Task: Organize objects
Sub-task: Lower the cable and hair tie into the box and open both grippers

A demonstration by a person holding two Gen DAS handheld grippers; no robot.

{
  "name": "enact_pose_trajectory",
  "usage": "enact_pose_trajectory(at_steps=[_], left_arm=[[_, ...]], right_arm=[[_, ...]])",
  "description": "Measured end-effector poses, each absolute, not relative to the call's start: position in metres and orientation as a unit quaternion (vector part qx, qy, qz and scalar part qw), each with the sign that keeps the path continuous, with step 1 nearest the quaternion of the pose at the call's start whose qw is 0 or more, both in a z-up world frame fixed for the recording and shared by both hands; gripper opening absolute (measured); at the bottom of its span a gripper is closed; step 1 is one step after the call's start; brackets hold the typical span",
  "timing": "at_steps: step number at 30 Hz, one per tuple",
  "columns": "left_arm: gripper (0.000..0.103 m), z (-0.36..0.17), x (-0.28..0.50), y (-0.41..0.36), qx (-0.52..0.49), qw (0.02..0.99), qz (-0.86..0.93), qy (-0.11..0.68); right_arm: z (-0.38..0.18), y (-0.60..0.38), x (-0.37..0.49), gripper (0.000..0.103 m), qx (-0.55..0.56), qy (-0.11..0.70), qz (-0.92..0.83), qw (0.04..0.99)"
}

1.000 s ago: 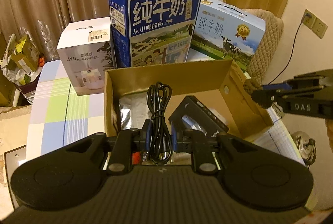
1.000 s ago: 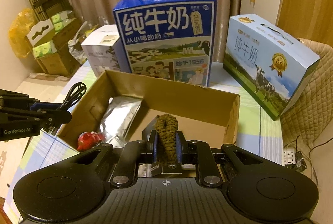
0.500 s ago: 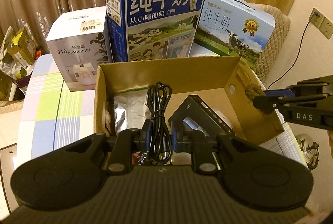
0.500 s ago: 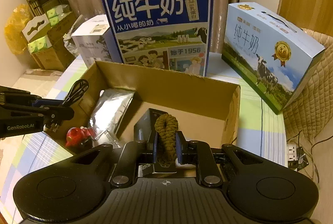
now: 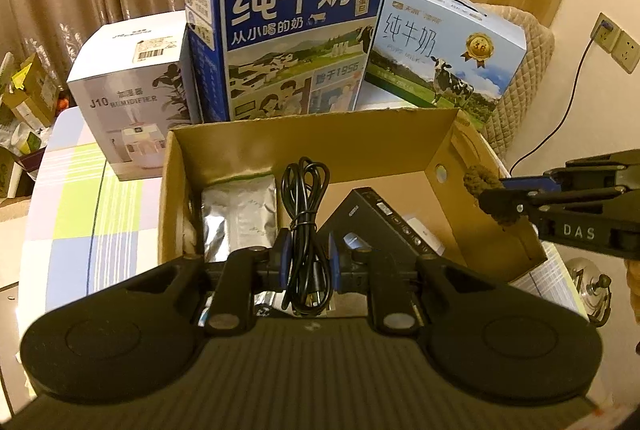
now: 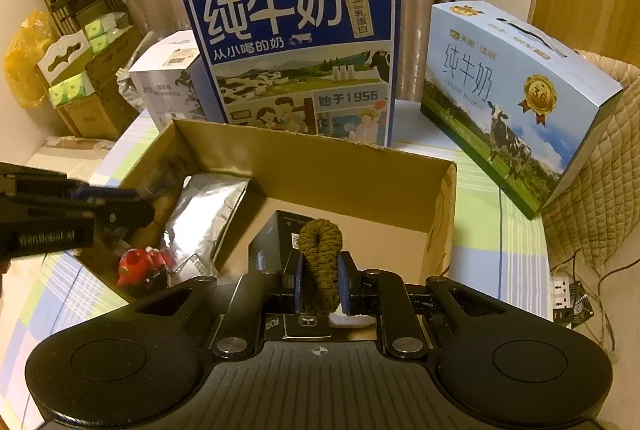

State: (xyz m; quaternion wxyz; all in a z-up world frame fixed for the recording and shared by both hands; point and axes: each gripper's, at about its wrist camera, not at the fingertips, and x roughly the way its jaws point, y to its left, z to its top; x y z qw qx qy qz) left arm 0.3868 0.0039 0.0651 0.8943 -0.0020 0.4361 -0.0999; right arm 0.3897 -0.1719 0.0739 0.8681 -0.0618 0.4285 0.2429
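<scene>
open cardboard box on the table, silver foil pouch at its left, black device box leaning beside it, left gripper pinching a coiled black cable over the box, right gripper clamped on a brown braided rope above the box's right side
</scene>
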Motion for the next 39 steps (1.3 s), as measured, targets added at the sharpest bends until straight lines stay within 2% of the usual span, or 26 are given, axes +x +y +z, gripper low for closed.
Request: enact_pose_trajectory(at_steps=[2,3,4,5,39], left_arm=[[0.016,0.066,0.389,0.004,-0.013,0.898,-0.101,0.428],[0.026,0.066,0.389,0.004,-0.024,0.901,-0.100,0.422],[0.041,0.067,0.390,0.005,-0.029,0.902,-0.095,0.420],[0.044,0.068,0.391,0.005,-0.031,0.904,-0.091,0.416],[0.044,0.056,0.379,0.010,-0.009,0.896,-0.093,0.434]], right_arm=[[0.073,-0.173,0.390,0.015,-0.063,0.428,0.242,0.869],[0.072,-0.173,0.390,0.015,-0.063,0.428,0.242,0.869],[0.072,-0.173,0.390,0.015,-0.062,0.428,0.242,0.869],[0.072,-0.173,0.390,0.015,-0.062,0.428,0.243,0.869],[0.081,-0.170,0.390,0.015,-0.062,0.421,0.240,0.873]])
